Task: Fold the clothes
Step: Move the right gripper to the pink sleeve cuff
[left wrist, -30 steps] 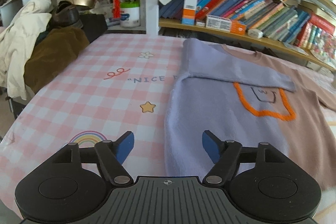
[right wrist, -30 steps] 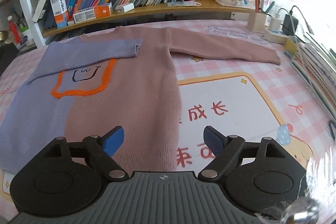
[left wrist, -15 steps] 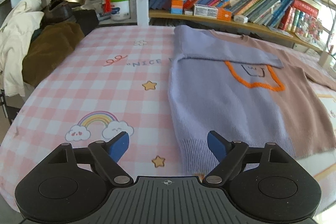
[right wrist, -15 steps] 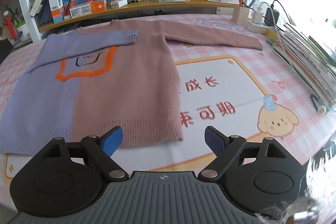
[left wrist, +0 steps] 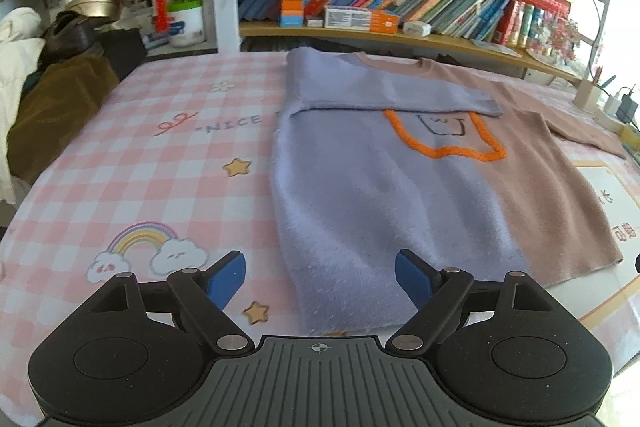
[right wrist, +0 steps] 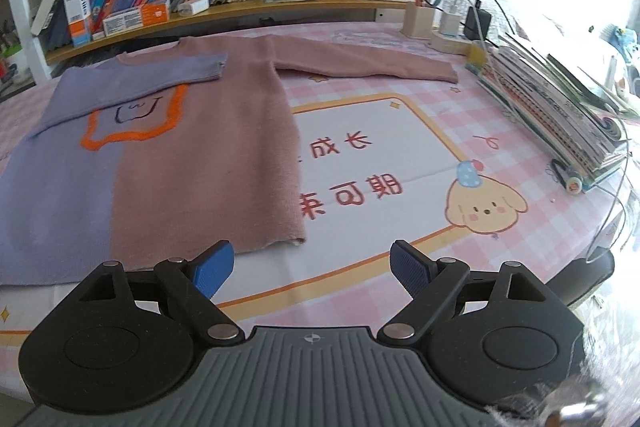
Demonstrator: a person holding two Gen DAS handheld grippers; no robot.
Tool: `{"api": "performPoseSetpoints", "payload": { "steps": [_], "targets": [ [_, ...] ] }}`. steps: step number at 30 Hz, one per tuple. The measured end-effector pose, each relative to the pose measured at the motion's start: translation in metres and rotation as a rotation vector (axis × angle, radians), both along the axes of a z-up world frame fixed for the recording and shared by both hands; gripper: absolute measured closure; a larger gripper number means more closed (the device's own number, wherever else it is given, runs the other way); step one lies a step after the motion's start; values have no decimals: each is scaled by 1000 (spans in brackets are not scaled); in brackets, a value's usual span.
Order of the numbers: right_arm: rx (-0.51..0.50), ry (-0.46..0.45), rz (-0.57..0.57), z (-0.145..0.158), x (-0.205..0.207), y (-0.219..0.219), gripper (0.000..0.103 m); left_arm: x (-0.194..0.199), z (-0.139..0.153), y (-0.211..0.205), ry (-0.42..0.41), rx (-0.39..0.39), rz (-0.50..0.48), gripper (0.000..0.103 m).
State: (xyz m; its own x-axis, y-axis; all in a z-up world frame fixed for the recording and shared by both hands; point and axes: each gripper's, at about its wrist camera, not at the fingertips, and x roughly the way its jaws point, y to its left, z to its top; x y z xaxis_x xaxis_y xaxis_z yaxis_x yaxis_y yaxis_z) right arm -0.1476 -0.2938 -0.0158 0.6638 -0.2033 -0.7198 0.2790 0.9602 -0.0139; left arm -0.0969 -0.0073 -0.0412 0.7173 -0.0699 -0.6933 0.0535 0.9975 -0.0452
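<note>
Lying flat on the pink checked tabletop (left wrist: 160,163), the knitted sweater (left wrist: 400,187), half lavender and half dusty pink with an orange outlined motif on the chest, is only partly folded. The lavender sleeve (left wrist: 384,91) is already turned in and lies straight across the chest, just above the motif. The pink sleeve (right wrist: 360,61) is not yet folded: it extends sideways over the tabletop toward the stack of magazines (right wrist: 560,115) at the edge. The body is at full length, with the ribbed hem (left wrist: 352,311) nearest the cameras. Judged from this layout, one sleeve fold is complete; the second sleeve fold and the body folds are left to do.

The left hand-held gripper (left wrist: 320,277) points downward at a slant over the lavender corner of the hem. Its jaws have just been opening and now stand wide; the hem corner appears between the blue pads (left wrist: 226,275) in this view, but the pads do not press on it, so nothing is grasped.

The right hand-held gripper (right wrist: 312,269) is angled down in the same manner, just beside the pink hem corner (right wrist: 296,239), over the printed tabletop. Its jaws are released and wide, with only tabletop between them. Both units hover near the hem.
</note>
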Motion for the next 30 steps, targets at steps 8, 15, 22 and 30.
{"api": "performPoseSetpoints", "payload": {
  "steps": [8, 15, 22, 30],
  "targets": [
    [15, -7, -47, -2, 9, -25, 18, 16, 0, -25, 1, 18, -13, 18],
    [46, -16, -31, -9, 33, -62, 18, 32, 1, -62, 3, 51, 36, 18],
    [90, -38, 13, -8, 82, -127, 18, 48, 7, -117, -4, 95, 96, 18],
    [133, -62, 44, -11, 137, -210, 18, 56, 3, -157, 33, 83, 196, 18]
  ]
}}
